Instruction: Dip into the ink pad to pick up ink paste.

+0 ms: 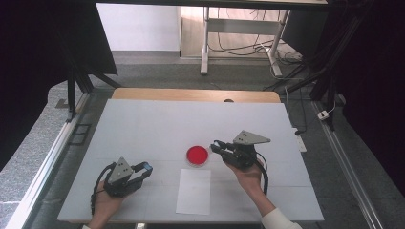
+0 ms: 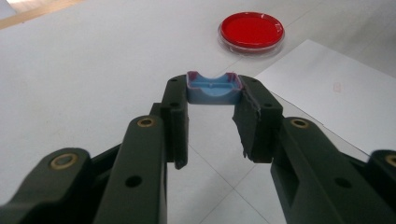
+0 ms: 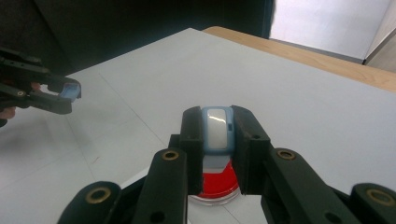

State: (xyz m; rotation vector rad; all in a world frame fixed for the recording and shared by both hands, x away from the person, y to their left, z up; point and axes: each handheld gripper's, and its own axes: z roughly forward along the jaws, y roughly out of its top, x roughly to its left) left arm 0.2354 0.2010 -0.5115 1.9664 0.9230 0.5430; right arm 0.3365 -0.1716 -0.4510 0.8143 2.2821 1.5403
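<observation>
Each hand-held gripper is clamped on something: the left hand-held gripper [image 2: 214, 95] on a blue cap [image 2: 214, 88], the right hand-held gripper [image 3: 217, 133] on a blue-rimmed piece [image 3: 217, 129] above the red dish [image 1: 197, 155]; a slack pinch could drop it in.

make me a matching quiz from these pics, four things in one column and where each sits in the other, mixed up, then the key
Things:
1. red dish
2. white paper sheet
3. blue tray piece
4. blue-rimmed white piece

Places:
A. clamped in the right gripper
B. flat on the table, near edge, just below the dish
C. clamped in the left gripper
D. on the table, next to the right gripper's tips

Pairs: 1-D, 2-B, 3-C, 4-A
</observation>
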